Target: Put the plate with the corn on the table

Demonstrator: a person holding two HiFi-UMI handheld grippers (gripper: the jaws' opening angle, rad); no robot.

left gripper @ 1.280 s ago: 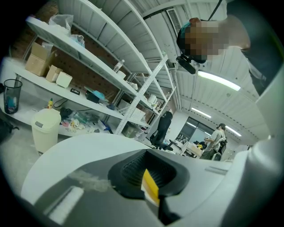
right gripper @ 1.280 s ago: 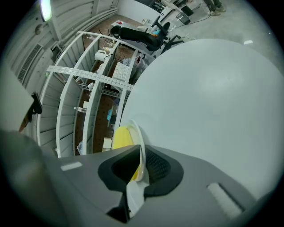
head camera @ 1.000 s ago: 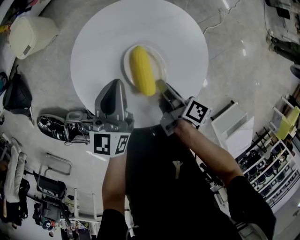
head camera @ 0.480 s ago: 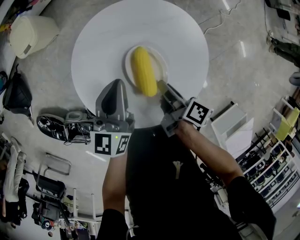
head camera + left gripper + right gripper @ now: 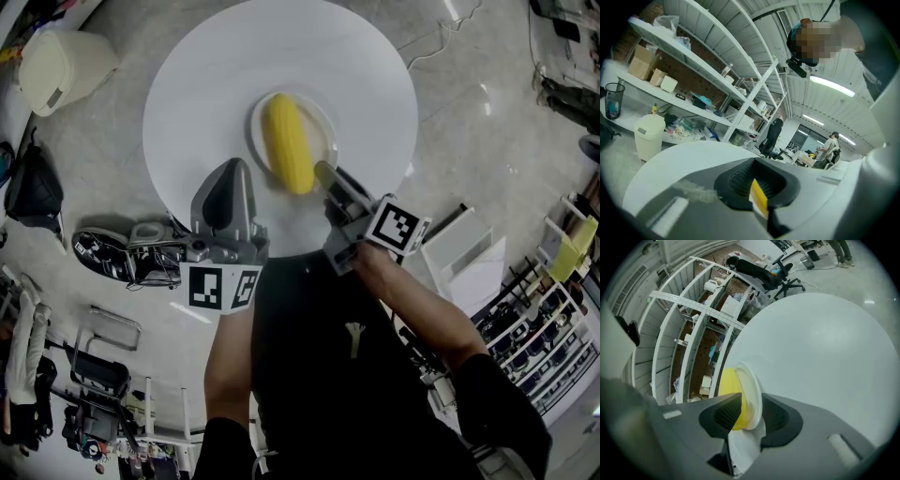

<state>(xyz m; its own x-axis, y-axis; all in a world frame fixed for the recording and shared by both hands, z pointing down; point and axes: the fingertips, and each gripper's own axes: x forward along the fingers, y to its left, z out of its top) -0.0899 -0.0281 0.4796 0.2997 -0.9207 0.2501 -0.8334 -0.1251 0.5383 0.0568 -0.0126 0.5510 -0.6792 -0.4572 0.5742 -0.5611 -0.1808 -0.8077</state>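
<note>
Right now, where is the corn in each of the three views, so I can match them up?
Head view: the corn lies on the plate, near the middle of the round white table.
Left gripper view: not in it; it looks up at shelves.
Right gripper view: lower centre-left, behind the plate rim, which stands between the opening right tongs.
Shared landmark: the round white table, in the head and right gripper views.

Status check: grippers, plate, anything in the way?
Left gripper shut, empty. Right gripper opening, plate rim between jaws. Plate with corn on table. Nothing in the way.
</note>
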